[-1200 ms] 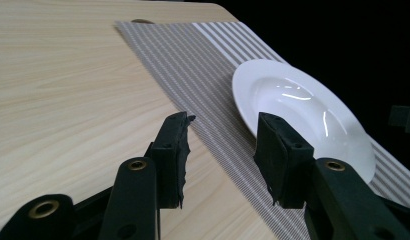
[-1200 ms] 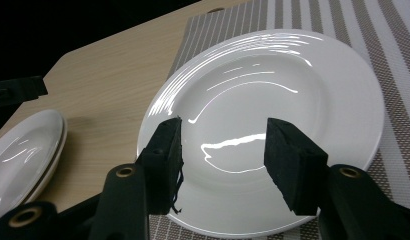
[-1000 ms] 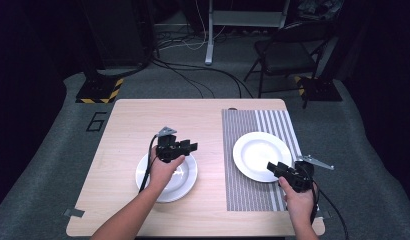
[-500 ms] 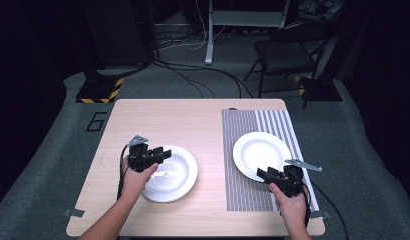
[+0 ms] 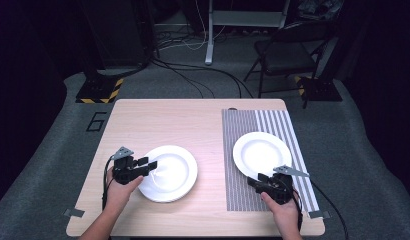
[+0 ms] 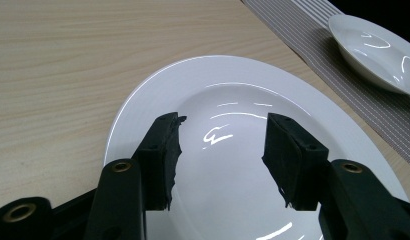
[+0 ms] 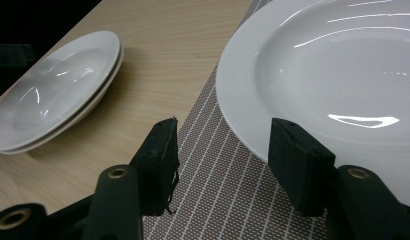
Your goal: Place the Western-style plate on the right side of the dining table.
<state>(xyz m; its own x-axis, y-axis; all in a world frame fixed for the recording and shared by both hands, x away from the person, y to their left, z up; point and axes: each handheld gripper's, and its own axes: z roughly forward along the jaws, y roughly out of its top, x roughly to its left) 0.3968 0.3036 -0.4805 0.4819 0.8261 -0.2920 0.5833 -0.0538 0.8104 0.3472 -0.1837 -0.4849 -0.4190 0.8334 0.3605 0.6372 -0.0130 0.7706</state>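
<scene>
Left gripper (image 5: 143, 167) hangs spread over the stacked plates' (image 5: 170, 172) near-left rim, while the right gripper (image 5: 263, 182), equally spread, sits just short of the plate (image 5: 262, 154) on the striped mat (image 5: 243, 190).

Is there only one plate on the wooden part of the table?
No, the right gripper view shows two plates stacked there, one rim under the other, on the bare wood of the table.
</scene>
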